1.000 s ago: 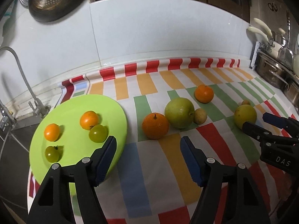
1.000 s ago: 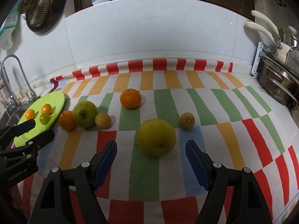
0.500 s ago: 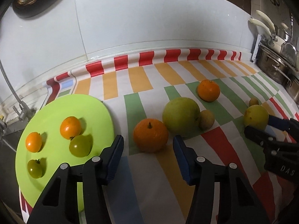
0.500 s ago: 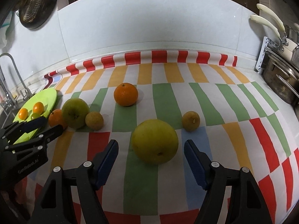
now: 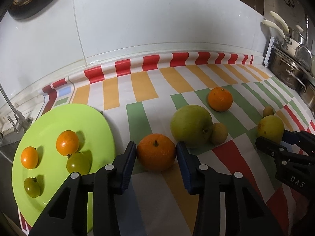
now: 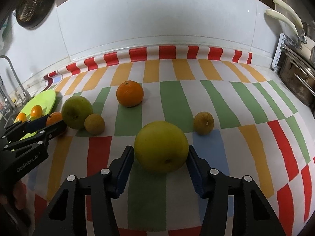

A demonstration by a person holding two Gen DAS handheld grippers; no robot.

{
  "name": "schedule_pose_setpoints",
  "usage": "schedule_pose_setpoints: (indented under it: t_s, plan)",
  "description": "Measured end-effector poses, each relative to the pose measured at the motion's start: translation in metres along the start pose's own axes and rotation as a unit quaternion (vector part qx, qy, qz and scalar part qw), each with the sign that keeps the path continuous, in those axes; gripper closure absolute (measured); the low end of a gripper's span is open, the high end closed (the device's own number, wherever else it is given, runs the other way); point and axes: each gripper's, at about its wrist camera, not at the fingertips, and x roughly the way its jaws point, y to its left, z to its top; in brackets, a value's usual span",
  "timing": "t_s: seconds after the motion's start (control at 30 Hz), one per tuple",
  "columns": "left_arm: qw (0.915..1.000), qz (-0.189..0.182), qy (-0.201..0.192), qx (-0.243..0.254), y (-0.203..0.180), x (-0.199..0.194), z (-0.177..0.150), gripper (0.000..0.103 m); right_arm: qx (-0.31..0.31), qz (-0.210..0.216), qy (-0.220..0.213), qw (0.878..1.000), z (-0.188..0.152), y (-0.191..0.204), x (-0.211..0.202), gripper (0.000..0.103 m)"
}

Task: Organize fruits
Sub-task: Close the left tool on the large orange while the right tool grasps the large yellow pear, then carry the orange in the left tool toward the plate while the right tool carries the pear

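Striped cloth; left tongs straddle stemmed orange, unclosed; right tongs likewise, yellow fruit.

My views are dim and warm, with soft shadows beside each fruit, bowed fisheye edges and dark corners.

Striped cloth: smooth, slight sheen, looks like wipeable oilcloth. Green plate: glossy plastic look. Orange: pebbled, dimpled skin. Green apple: smooth, dull sheen. Yellow fruit: smooth, faintly mottled skin. Green tomato: glossy, bright highlight. Left gripper and right gripper: matt black plastic, ribbed blue pads. Wall tiles: glazed, smooth. Pots: brushed metal. Colander: perforated metal.
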Motion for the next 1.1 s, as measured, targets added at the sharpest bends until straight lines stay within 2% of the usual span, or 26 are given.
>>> schedule_pose_setpoints:
  t_s: [0.47,1.1]
  plan:
    - [0.9999,0.004,-0.006,-0.010,0.003,-0.016,0.000,0.062,-0.013,0.019,-0.013,1.000,0.001,0.008,-0.012,0.052]
    - [0.9975,0.018,-0.052,-0.045,0.008,-0.096,-0.016,0.062,-0.048,0.061,-0.067,0.995,-0.002,0.034,-0.074,0.052]
